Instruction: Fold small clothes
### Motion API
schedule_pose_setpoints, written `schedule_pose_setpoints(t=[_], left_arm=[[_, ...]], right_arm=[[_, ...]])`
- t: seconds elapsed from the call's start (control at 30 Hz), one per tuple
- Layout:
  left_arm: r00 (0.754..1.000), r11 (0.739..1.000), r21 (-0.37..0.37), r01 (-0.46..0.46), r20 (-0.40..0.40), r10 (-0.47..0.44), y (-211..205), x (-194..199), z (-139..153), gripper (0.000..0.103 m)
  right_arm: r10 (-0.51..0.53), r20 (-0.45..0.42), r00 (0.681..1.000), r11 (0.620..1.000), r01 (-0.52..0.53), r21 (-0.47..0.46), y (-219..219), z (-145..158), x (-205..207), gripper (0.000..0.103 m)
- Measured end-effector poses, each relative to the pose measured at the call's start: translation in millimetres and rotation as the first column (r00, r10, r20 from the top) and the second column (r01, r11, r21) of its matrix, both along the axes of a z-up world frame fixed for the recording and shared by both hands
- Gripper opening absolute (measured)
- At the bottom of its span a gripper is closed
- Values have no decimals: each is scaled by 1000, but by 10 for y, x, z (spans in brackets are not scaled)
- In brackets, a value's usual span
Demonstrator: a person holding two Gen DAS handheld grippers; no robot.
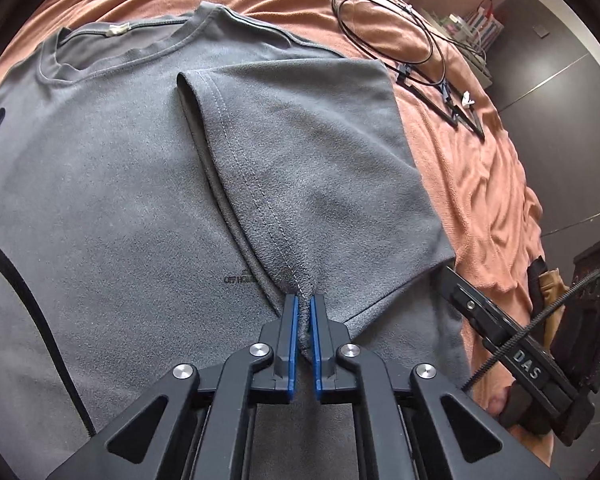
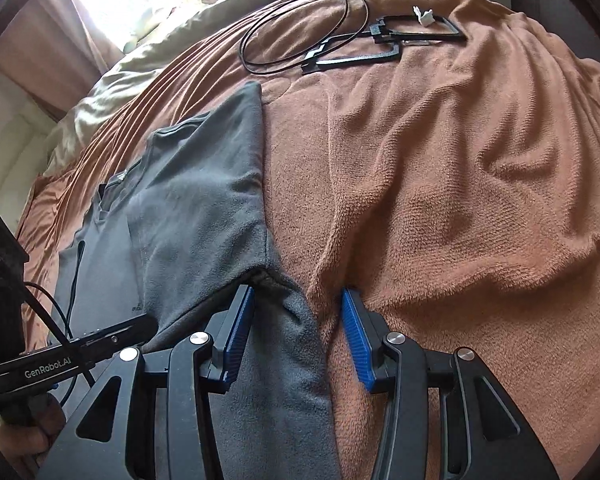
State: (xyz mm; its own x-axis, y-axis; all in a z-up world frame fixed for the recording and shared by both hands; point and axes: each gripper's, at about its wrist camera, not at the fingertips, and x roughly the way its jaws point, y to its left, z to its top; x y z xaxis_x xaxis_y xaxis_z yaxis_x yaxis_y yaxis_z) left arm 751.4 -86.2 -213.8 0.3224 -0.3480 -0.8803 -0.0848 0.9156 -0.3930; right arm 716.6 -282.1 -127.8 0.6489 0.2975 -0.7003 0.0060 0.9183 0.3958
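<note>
Left wrist view: grey T-shirt (image 1: 112, 184) lies flat on the orange blanket (image 1: 488, 168), collar away from camera. Left gripper (image 1: 304, 308) is closed tight on the sleeve hem (image 1: 260, 184) — sleeve already laid inward over the chest. Black cable loop (image 1: 384, 20) sits well apart.

Right wrist view: right gripper (image 2: 298, 300) is wide open, holding nothing, jaws straddling the shirt's side edge. Judgement — early stage: one sleeve folded in, other side and lengthwise folds left.
</note>
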Motion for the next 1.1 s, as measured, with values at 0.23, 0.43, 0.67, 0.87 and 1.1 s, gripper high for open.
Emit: schedule_pose_setpoints(t=[0.23, 0.43, 0.67, 0.87, 1.1], left_arm=[[999, 999, 0, 36, -9, -36, -82, -60, 30, 4], [995, 989, 115, 95, 25, -98, -126, -32, 173, 11], [994, 982, 177, 67, 76, -81, 94, 106, 258, 28], [994, 977, 208, 37, 91, -57, 270, 321, 239, 29], [995, 956, 292, 0, 93, -29, 368, 642, 97, 29]], right_arm=[[-86, -8, 996, 988, 86, 125, -219, -115, -72, 34], [-146, -12, 989, 982, 146, 119, -305, -39, -217, 34], [-95, 49, 994, 968, 81, 238, -281, -31, -228, 34], [-67, 23, 997, 989, 63, 135, -164, -99, -145, 34], [-83, -9, 997, 996, 83, 24, -101, -30, -99, 34]])
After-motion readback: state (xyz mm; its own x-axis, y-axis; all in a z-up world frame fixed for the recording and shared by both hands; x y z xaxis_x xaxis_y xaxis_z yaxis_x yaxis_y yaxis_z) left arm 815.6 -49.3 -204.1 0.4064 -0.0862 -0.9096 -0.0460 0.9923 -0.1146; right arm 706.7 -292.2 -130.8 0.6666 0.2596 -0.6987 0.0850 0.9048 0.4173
